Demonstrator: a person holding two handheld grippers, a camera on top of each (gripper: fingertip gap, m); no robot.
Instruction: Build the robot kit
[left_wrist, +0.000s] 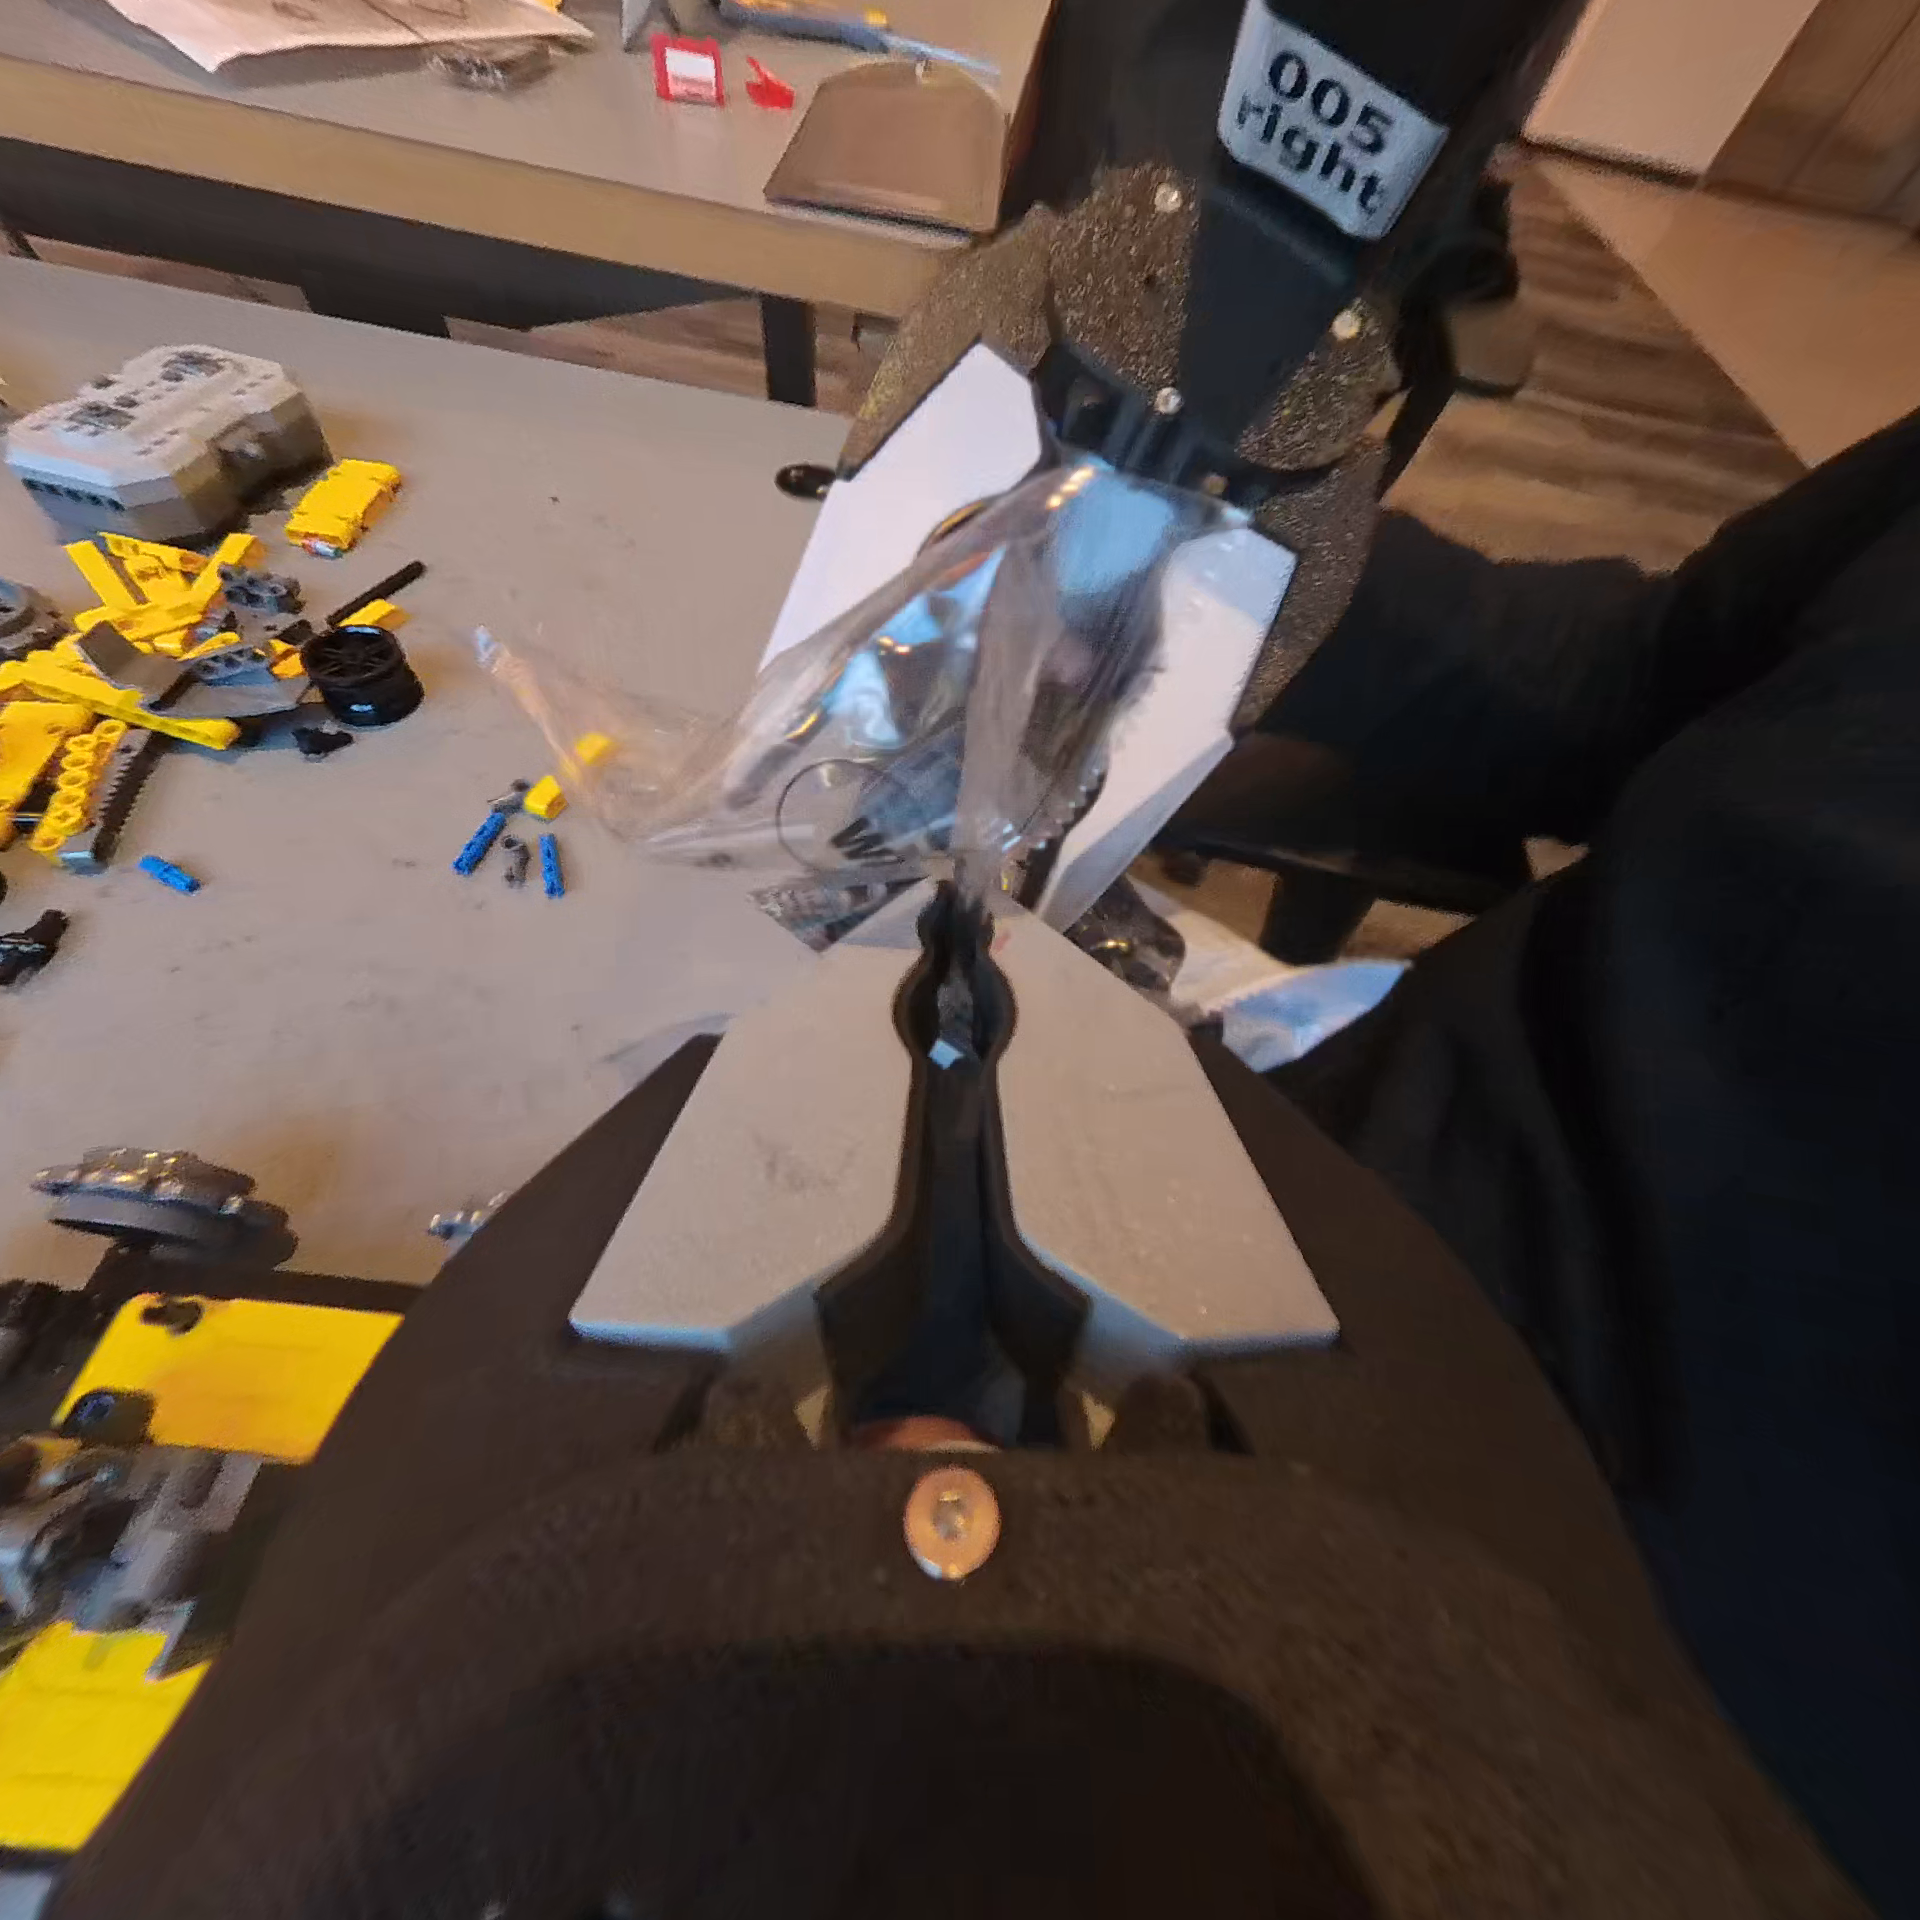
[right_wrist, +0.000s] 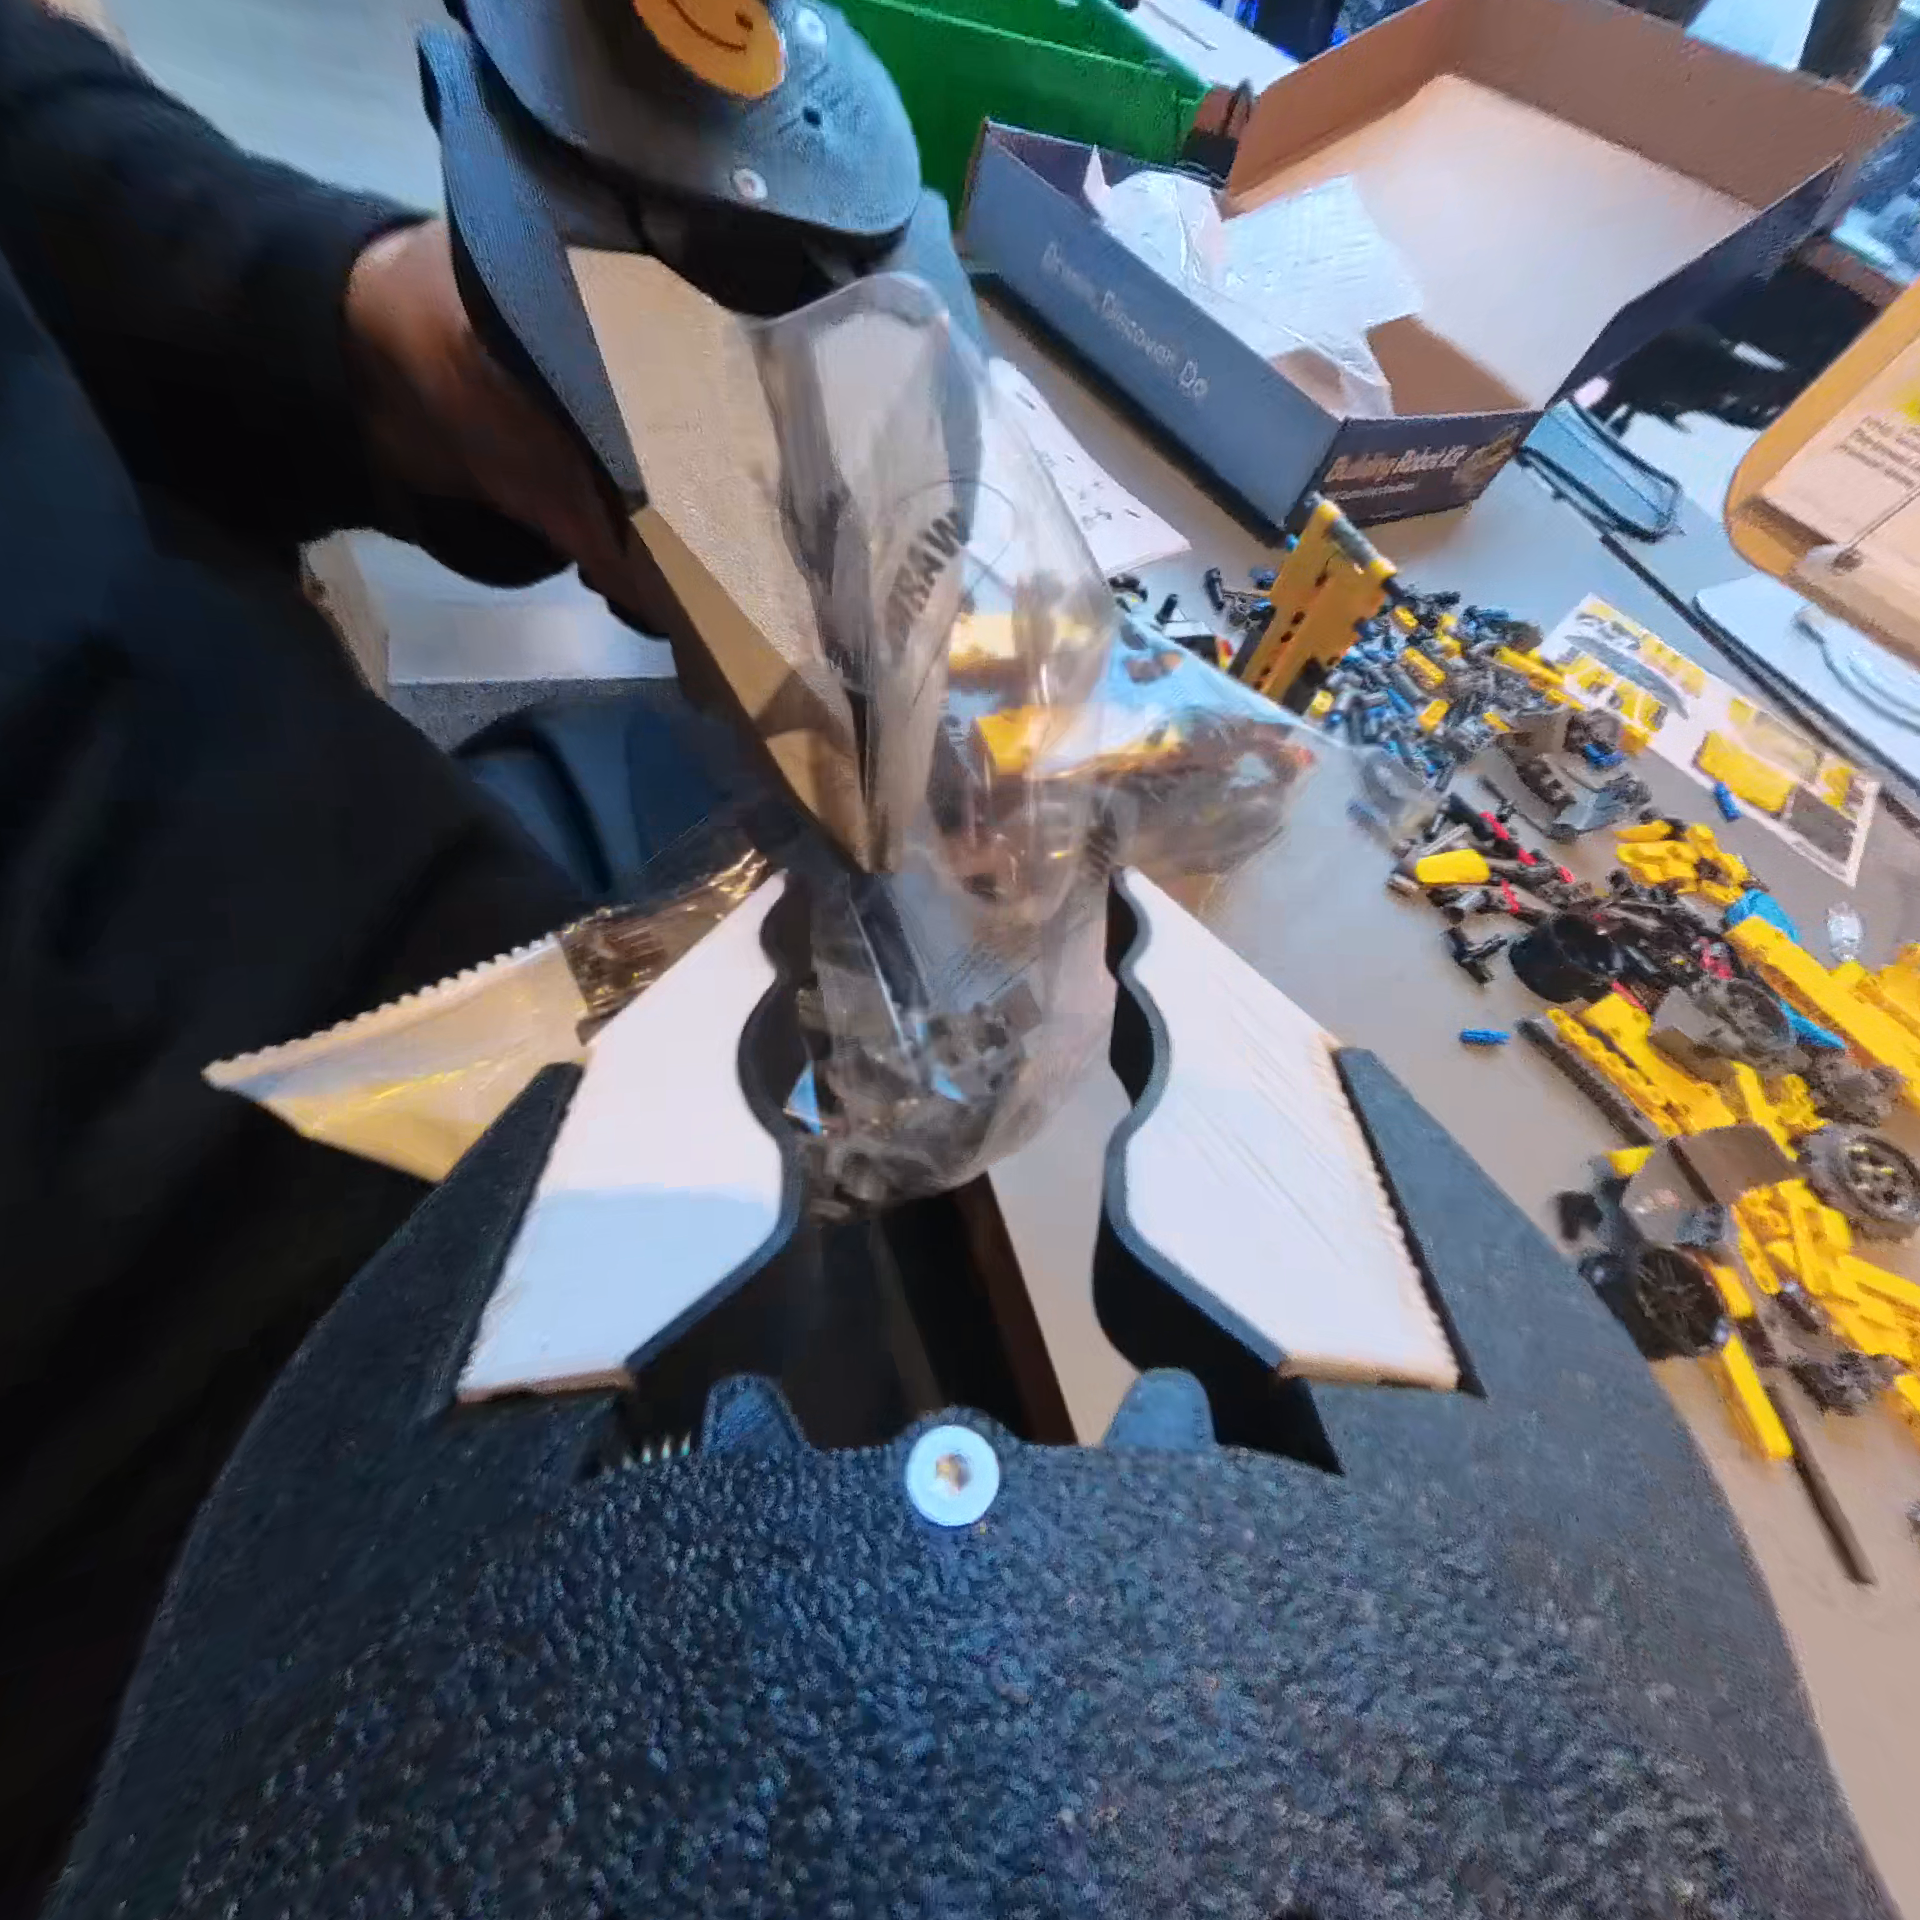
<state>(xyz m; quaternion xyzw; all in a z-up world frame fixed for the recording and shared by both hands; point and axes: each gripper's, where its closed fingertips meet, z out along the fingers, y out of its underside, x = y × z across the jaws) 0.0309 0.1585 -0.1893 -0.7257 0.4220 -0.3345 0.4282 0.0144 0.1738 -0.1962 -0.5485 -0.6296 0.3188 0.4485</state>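
A clear plastic bag (left_wrist: 883, 707) with small dark parts in it hangs between the two grippers, above the table's near edge. My left gripper (left_wrist: 951, 906) is shut on the bag's top edge. In the right wrist view the left gripper (right_wrist: 869, 847) comes in from the upper left with the bag (right_wrist: 966, 727) pinched at its tip. My right gripper (right_wrist: 948, 894) is open, and the bag's filled lower end sits between its white fingers (right_wrist: 665, 1122). In the left wrist view the right gripper (left_wrist: 914, 790) reaches in from above, fingers spread around the bag.
Loose yellow, black and blue building bricks (right_wrist: 1704, 1049) and a black wheel (left_wrist: 364, 670) lie on the grey table (left_wrist: 436, 1018). A grey battery box (left_wrist: 166, 436) sits far left. An open cardboard box (right_wrist: 1455, 260), a printed sheet (right_wrist: 1714, 748) and a green bin (right_wrist: 1039, 83) stand behind. A dark sleeve (left_wrist: 1714, 935) is close by. My left and right fingertips are right by each other.
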